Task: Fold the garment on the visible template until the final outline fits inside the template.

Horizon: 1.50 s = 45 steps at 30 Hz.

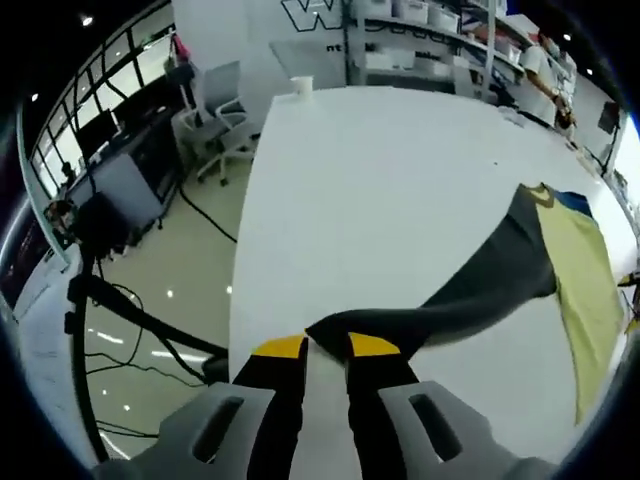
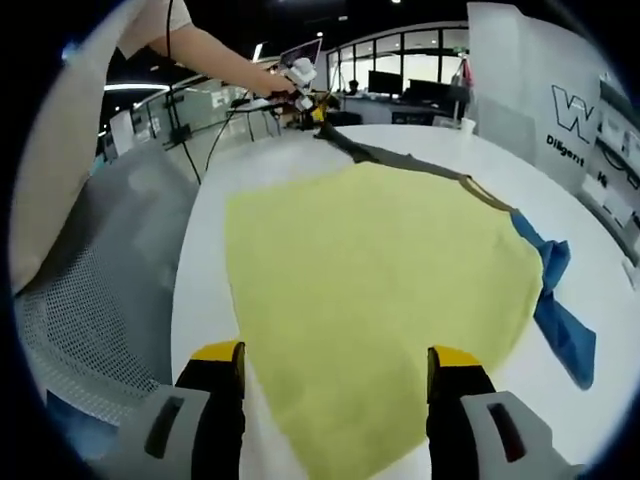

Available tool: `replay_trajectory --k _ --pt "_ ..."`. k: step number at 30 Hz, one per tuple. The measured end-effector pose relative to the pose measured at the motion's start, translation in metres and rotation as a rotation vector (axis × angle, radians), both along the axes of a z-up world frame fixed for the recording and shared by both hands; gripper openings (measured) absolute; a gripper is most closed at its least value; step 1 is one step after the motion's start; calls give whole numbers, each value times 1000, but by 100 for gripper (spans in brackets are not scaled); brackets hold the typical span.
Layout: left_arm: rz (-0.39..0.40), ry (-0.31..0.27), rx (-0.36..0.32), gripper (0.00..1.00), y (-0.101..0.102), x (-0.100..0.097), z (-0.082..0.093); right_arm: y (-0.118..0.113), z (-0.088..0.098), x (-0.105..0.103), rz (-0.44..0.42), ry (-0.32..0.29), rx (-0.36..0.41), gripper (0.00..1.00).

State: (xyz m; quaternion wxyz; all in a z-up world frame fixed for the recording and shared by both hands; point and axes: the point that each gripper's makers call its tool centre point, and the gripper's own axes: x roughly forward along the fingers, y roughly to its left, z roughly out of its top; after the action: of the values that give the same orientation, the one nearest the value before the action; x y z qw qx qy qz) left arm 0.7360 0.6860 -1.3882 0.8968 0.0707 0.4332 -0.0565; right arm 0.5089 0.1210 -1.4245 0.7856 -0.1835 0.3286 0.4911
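White surface bearing yellow garment w/ dark sleeve pulled out, its tip pinched in left hand-held gripper; right hand-held gripper spread above garment's near edge.

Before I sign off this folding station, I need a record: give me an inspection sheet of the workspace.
Surface: white table, mostly bare.
Job's things: yellow garment spread flat, its dark sleeve pulled out; blue template peeking from under it.
Clutter: white cup at far edge.
Grippers: left gripper shut on the sleeve; right gripper open over the garment.
Cables: black cables on floor.
Surroundings: office chair, shelves.
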Motion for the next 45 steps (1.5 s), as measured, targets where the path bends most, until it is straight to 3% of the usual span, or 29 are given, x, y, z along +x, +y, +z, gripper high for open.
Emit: replay_trajectory --k 4,9,16,25,32,35,45 --pt "41 -4 -34 23 -3 -20 1 0 0 0 -2 -1 0 72" --pt "-13 19 -71 26 -26 -34 -9 -1 -1 -2 -2 1 -3 72" --pt "-30 40 -92 26 -43 -30 -19 -3 0 -2 -1 -1 -5 71" --pt "3 101 -56 24 -30 -21 -43 -4 0 -2 -2 0 -10 70" --pt "-12 101 -57 9 -33 -20 -42 -5 0 0 -1 -1 -14 69" --pt "-2 113 -74 8 -32 -27 -39 -3 2 2 3 -7 -11 69" --pt "21 130 -202 7 -33 -63 -3 0 4 2 14 -15 -5 69"
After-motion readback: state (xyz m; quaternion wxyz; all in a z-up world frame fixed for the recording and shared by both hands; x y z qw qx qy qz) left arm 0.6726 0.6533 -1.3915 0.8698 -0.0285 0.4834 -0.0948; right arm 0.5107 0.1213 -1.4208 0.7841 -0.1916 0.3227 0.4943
